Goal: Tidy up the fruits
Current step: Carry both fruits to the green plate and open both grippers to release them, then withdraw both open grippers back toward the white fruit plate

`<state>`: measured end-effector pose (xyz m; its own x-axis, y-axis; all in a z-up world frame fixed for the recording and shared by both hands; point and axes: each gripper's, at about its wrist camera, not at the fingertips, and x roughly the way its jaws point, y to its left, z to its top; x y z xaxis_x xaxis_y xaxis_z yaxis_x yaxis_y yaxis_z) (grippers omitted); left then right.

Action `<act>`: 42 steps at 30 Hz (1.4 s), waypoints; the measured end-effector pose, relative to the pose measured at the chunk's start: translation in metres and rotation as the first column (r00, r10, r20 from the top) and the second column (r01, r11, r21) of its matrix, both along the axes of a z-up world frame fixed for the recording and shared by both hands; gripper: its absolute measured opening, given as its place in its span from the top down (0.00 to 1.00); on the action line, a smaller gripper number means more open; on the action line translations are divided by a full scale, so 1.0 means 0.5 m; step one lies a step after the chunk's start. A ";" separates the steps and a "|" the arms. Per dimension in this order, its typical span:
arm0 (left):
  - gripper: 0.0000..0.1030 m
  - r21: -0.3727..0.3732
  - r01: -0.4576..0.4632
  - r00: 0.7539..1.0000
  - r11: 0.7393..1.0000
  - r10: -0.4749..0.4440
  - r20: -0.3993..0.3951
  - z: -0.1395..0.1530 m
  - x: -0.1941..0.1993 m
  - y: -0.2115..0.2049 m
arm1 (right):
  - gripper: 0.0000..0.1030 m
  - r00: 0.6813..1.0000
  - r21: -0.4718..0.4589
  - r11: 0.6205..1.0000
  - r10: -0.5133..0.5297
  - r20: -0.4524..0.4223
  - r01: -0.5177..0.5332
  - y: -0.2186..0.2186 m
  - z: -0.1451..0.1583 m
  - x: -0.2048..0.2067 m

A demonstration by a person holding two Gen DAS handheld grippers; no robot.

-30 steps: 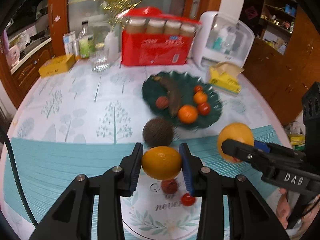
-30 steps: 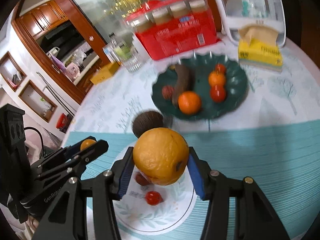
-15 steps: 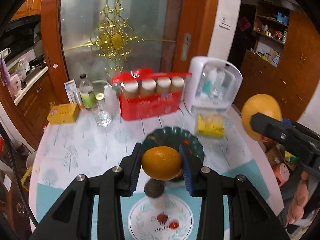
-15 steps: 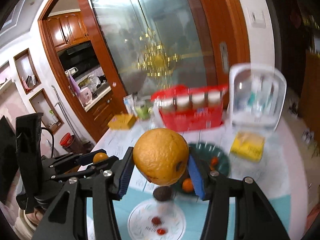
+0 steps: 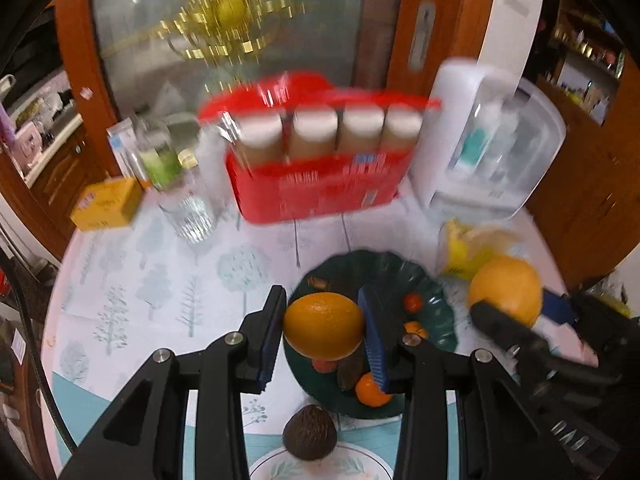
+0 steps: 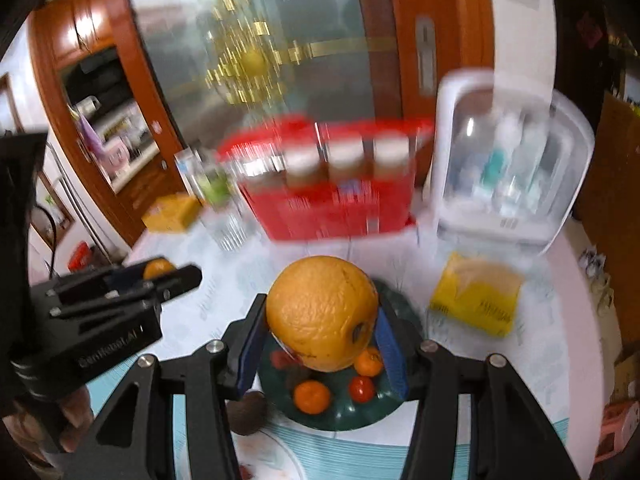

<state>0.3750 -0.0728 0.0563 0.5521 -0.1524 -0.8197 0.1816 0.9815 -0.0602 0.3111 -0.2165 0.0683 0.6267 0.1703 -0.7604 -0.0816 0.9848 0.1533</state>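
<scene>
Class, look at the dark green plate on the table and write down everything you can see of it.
The dark green plate is round with a scalloped, wavy rim and looks glossy, like glazed ceramic or glass. It lies flat on the tree-patterned tablecloth, in front of the red box and near the yellow tissue pack. It holds several small orange and red fruits and a dark brown one. Both held oranges hide part of it; the blurred frames show nothing pressing on it.
</scene>
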 end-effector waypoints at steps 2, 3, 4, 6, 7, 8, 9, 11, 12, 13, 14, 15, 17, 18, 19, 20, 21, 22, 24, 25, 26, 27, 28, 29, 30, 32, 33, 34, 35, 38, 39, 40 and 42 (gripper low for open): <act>0.65 0.019 0.013 0.999 1.000 -0.012 -0.038 -0.062 0.022 -0.024 | 0.50 0.998 0.015 1.000 0.006 -0.061 -0.005 -0.010 -0.070 0.024; 0.65 0.028 0.019 0.998 0.999 -0.017 -0.055 -0.088 0.031 -0.035 | 0.49 0.996 0.018 1.000 0.006 -0.090 -0.004 -0.016 -0.103 0.035; 0.65 0.041 0.026 0.997 0.999 -0.023 -0.076 -0.120 0.043 -0.051 | 0.49 0.993 0.015 1.000 0.003 -0.120 -0.001 -0.020 -0.137 0.047; 0.65 0.052 0.037 0.994 0.998 -0.031 -0.103 -0.161 0.057 -0.071 | 0.49 0.985 0.006 1.000 -0.011 -0.174 0.013 -0.030 -0.203 0.069; 0.65 0.057 0.043 0.993 0.997 -0.036 -0.116 -0.182 0.063 -0.081 | 0.49 0.982 0.005 1.000 -0.016 -0.189 0.017 -0.033 -0.225 0.074; 0.65 0.060 0.047 0.991 0.997 -0.039 -0.128 -0.202 0.069 -0.090 | 0.49 0.978 0.009 1.000 -0.023 -0.206 0.025 -0.038 -0.252 0.081; 0.65 0.060 0.050 0.990 0.997 -0.042 -0.137 -0.220 0.075 -0.095 | 0.49 0.975 0.013 0.999 -0.029 -0.219 0.033 -0.044 -0.272 0.088; 0.65 0.043 0.046 0.989 0.998 -0.039 -0.146 -0.240 0.083 -0.093 | 0.49 0.972 0.021 0.998 -0.045 -0.231 0.051 -0.056 -0.303 0.097; 0.65 0.029 0.038 0.988 0.999 -0.033 -0.154 -0.249 0.088 -0.091 | 0.49 0.976 0.023 0.998 -0.048 -0.211 0.054 -0.060 -0.307 0.098; 0.65 0.022 0.034 0.987 0.999 -0.030 -0.159 -0.252 0.094 -0.089 | 0.49 0.979 0.013 0.999 -0.046 -0.197 0.049 -0.058 -0.309 0.099; 0.65 0.018 0.030 0.986 0.999 -0.026 -0.162 -0.255 0.098 -0.088 | 0.48 0.981 0.013 0.999 -0.040 -0.190 0.043 -0.055 -0.312 0.101; 0.65 0.015 0.025 0.986 1.000 -0.022 -0.165 -0.259 0.103 -0.086 | 0.48 0.982 0.020 0.999 -0.036 -0.187 0.040 -0.053 -0.314 0.103; 0.65 -0.001 0.016 0.985 1.000 -0.016 -0.172 -0.261 0.109 -0.080 | 0.48 0.983 0.036 0.999 -0.027 -0.179 0.034 -0.051 -0.313 0.109; 0.64 -0.016 0.011 0.984 1.000 -0.014 -0.176 -0.262 0.113 -0.076 | 0.48 0.985 0.040 0.999 -0.025 -0.172 0.032 -0.049 -0.313 0.109; 0.62 -0.036 0.008 0.984 0.999 -0.014 -0.180 -0.262 0.116 -0.071 | 0.48 0.986 0.043 0.999 -0.021 -0.168 0.028 -0.047 -0.311 0.112; 0.56 -0.049 0.005 0.984 0.999 -0.013 -0.180 -0.263 0.118 -0.068 | 0.48 0.987 0.055 0.998 -0.007 -0.159 0.016 -0.043 -0.308 0.111; 0.52 -0.058 0.000 0.984 0.998 -0.011 -0.178 -0.262 0.118 -0.065 | 0.48 0.988 0.063 0.998 0.003 -0.153 0.006 -0.041 -0.308 0.111; 0.44 -0.061 -0.004 0.985 0.998 -0.007 -0.175 -0.261 0.118 -0.063 | 0.48 0.989 0.069 0.998 0.013 -0.147 -0.003 -0.038 -0.306 0.108; 0.41 -0.049 -0.009 0.986 0.999 0.001 -0.165 -0.260 0.115 -0.061 | 0.48 0.990 0.058 0.998 0.023 -0.140 -0.015 -0.032 -0.303 0.105; 0.40 -0.048 -0.008 0.986 0.999 0.000 -0.165 -0.260 0.114 -0.060 | 0.48 0.990 0.048 0.999 0.024 -0.136 -0.018 -0.029 -0.300 0.102; 0.39 -0.048 -0.007 0.986 0.999 -0.001 -0.167 -0.260 0.113 -0.059 | 0.48 0.991 0.035 0.999 0.026 -0.130 -0.021 -0.026 -0.297 0.099; 0.39 -0.046 -0.009 0.985 0.999 0.001 -0.170 -0.259 0.111 -0.058 | 0.48 0.992 0.029 0.999 0.028 -0.125 -0.025 -0.024 -0.294 0.096; 0.36 -0.045 -0.009 0.985 0.999 0.001 -0.170 -0.257 0.109 -0.056 | 0.48 0.992 0.025 0.999 0.029 -0.121 -0.026 -0.024 -0.292 0.093; 0.35 -0.045 -0.007 0.986 0.999 -0.001 -0.169 -0.255 0.107 -0.055 | 0.48 0.993 0.021 0.999 0.027 -0.117 -0.025 -0.025 -0.289 0.090; 0.33 -0.043 -0.004 0.986 0.999 -0.003 -0.164 -0.249 0.103 -0.053 | 0.48 0.993 0.018 1.000 0.027 -0.113 -0.025 -0.025 -0.286 0.086; 0.32 -0.034 -0.001 0.988 0.999 -0.004 -0.152 -0.238 0.096 -0.049 | 0.48 0.994 0.013 1.000 0.027 -0.109 -0.026 -0.028 -0.282 0.080; 0.32 -0.031 0.001 0.989 1.000 -0.005 -0.147 -0.234 0.093 -0.047 | 0.48 0.994 0.009 1.000 0.025 -0.106 -0.024 -0.029 -0.279 0.076; 0.31 -0.026 0.002 0.990 1.000 -0.005 -0.141 -0.226 0.088 -0.044 | 0.48 0.994 0.008 1.000 0.024 -0.104 -0.023 -0.031 -0.277 0.073; 0.31 -0.024 0.003 0.991 1.000 -0.006 -0.136 -0.220 0.084 -0.042 | 0.48 0.995 0.008 1.000 0.021 -0.102 -0.020 -0.033 -0.274 0.069; 0.28 -0.017 0.006 0.993 1.000 -0.008 -0.114 -0.198 0.069 -0.033 | 0.48 0.995 0.012 1.000 0.015 -0.101 -0.014 -0.038 -0.267 0.056; 0.28 -0.012 0.006 0.994 1.000 -0.007 -0.108 -0.191 0.063 -0.031 | 0.48 0.995 0.011 1.000 0.012 -0.100 -0.011 -0.038 -0.264 0.053; 0.27 -0.006 0.004 0.995 1.000 -0.004 -0.100 -0.183 0.056 -0.026 | 0.48 0.995 0.008 1.000 0.010 -0.101 -0.010 -0.037 -0.261 0.048; 0.27 -0.002 0.005 0.995 1.000 -0.005 -0.095 -0.172 0.045 -0.019 | 0.48 0.995 0.001 1.000 0.006 -0.104 -0.006 -0.036 -0.256 0.040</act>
<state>0.3973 -0.0823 -0.0298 0.4708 -0.1565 -0.8682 0.1801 0.9805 -0.0791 0.3313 -0.2344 -0.0596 0.5429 0.1744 -0.8215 -0.0708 0.9842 0.1621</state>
